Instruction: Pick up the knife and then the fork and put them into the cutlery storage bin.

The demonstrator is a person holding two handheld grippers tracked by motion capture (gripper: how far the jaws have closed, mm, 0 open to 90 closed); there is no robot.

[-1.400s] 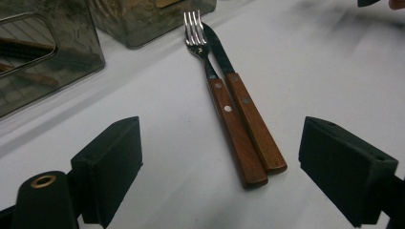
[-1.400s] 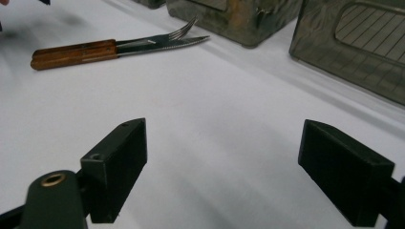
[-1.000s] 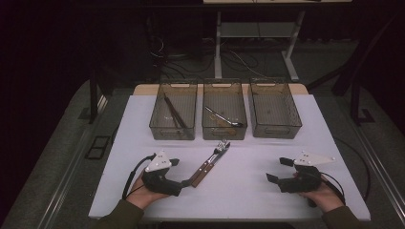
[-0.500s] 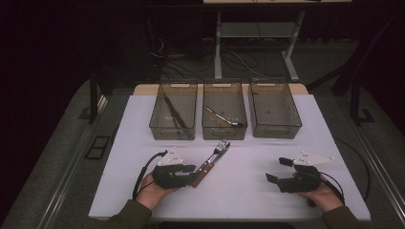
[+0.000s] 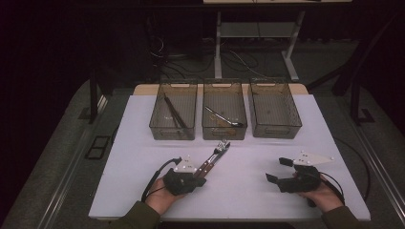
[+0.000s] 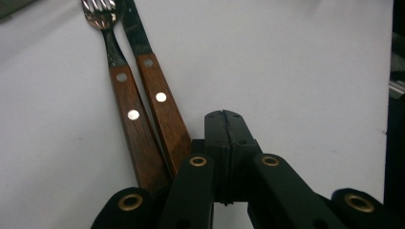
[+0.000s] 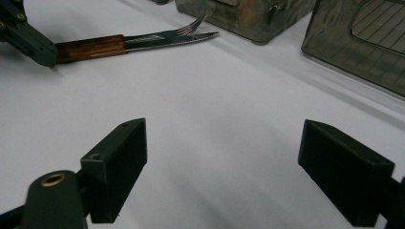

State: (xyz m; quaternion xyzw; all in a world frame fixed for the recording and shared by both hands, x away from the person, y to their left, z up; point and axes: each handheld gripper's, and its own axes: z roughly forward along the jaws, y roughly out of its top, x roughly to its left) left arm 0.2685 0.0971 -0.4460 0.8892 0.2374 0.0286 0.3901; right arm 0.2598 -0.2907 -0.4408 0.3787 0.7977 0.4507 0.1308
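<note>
Sorting is judged part-done: a fork (image 5: 220, 145) and knife (image 5: 213, 160) are left on the worktop (image 5: 143, 143) near its front edge, the clenched left tool (image 6: 224, 125) empty beside their handles, the right tool (image 5: 278, 170) released.

The fork (image 6: 125, 90) and knife (image 6: 157, 95) have reddish-brown wooden handles with shiny metal rivets; the fork's tines gleam. The bench (image 5: 248, 191) top looks smooth, matt white. The bins (image 5: 224, 117) are smoky see-through plastic.
</note>
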